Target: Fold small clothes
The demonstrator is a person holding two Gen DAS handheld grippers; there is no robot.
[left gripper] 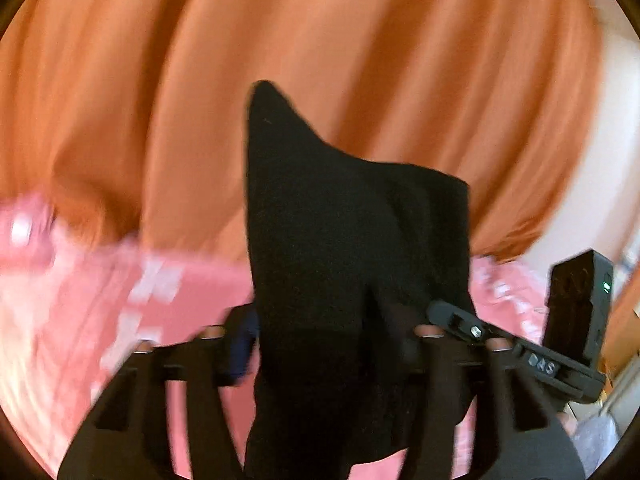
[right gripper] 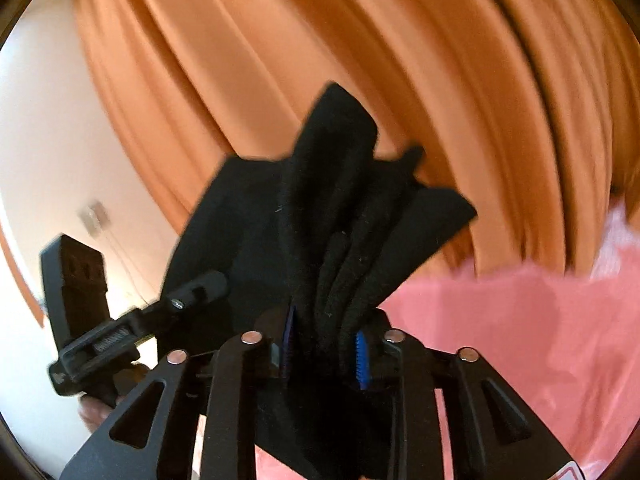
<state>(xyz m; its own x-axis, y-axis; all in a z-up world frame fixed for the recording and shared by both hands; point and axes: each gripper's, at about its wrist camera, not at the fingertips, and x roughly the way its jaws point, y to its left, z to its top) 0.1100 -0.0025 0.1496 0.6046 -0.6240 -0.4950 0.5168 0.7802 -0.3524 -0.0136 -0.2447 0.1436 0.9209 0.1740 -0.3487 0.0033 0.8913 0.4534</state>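
A black garment (left gripper: 344,248) hangs bunched between both grippers, lifted above the pink bed cover. My left gripper (left gripper: 332,336) is shut on one part of it; the cloth covers the gap between the fingers. My right gripper (right gripper: 326,344) is shut on several gathered folds of the same black garment (right gripper: 336,216), between the blue pads (right gripper: 362,356). The right gripper (left gripper: 516,352) shows at the right in the left wrist view, and the left gripper (right gripper: 132,332) shows at the left in the right wrist view. The two are close together.
A pink patterned bed cover (left gripper: 120,304) lies below, also in the right wrist view (right gripper: 520,340). Orange curtains (left gripper: 320,40) fill the background. A pale wall (right gripper: 48,140) stands at the left of the right wrist view.
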